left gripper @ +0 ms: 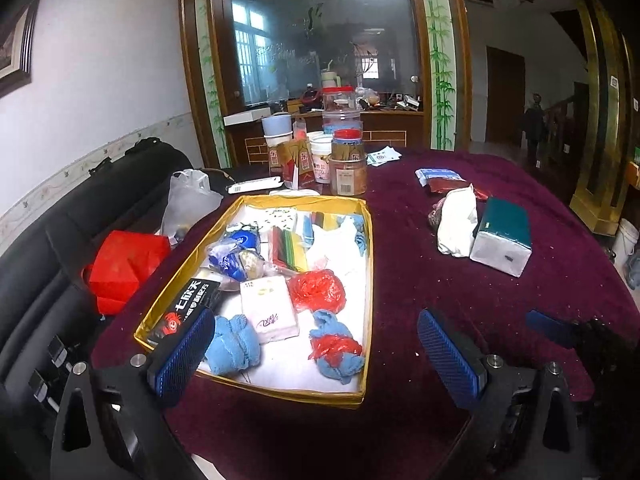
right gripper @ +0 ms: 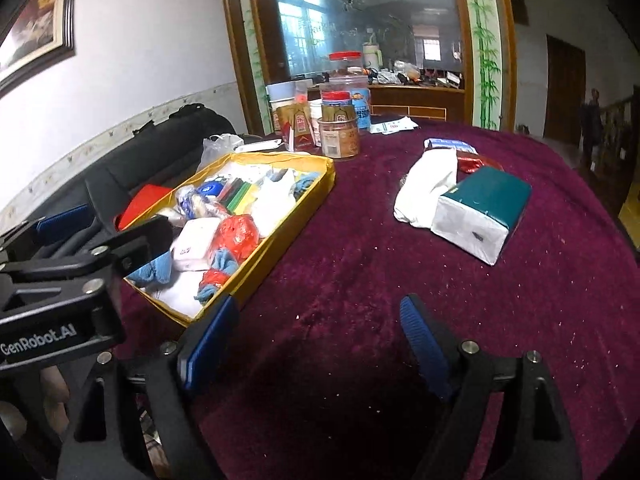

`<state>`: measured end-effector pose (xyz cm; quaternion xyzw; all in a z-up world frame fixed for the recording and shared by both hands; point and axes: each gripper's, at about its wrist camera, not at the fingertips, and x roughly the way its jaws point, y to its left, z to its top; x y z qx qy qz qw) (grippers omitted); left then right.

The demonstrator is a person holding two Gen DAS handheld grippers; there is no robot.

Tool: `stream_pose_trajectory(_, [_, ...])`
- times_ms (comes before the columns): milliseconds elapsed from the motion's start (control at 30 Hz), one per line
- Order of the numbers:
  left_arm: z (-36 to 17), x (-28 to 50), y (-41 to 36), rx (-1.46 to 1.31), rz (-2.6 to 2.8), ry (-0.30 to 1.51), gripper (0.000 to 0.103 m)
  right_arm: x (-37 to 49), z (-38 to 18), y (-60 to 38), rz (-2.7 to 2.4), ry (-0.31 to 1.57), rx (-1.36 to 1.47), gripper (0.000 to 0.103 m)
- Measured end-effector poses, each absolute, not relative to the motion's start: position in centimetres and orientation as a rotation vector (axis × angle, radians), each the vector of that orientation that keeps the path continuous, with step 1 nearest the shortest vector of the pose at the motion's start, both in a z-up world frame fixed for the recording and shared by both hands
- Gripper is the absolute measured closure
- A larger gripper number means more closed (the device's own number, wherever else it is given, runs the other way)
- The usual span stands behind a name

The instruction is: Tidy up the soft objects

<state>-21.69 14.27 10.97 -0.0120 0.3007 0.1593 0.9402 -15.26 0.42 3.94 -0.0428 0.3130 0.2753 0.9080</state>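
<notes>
while my left tool (left gripper: 316,344) hangs spread and empty over the yellow-rimmed tray (left gripper: 370,264) of soft objects, my right tool (right gripper: 316,344) gapes empty above the maroon surface (right gripper: 360,264), near the tissue pack (right gripper: 480,216).

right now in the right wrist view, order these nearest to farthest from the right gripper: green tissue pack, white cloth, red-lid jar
1. green tissue pack, ahead to the right of the right gripper
2. white cloth, just behind the pack, touching it
3. red-lid jar, far back, left of centre
</notes>
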Motion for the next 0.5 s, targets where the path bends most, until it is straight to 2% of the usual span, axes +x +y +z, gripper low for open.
stream_pose_trajectory(500, [9.1, -21.3, 16.4, -0.064, 0.321, 0.665, 0.001, -14.9, 2.9, 2.3, 0.566, 0.692, -0.13, 0.02])
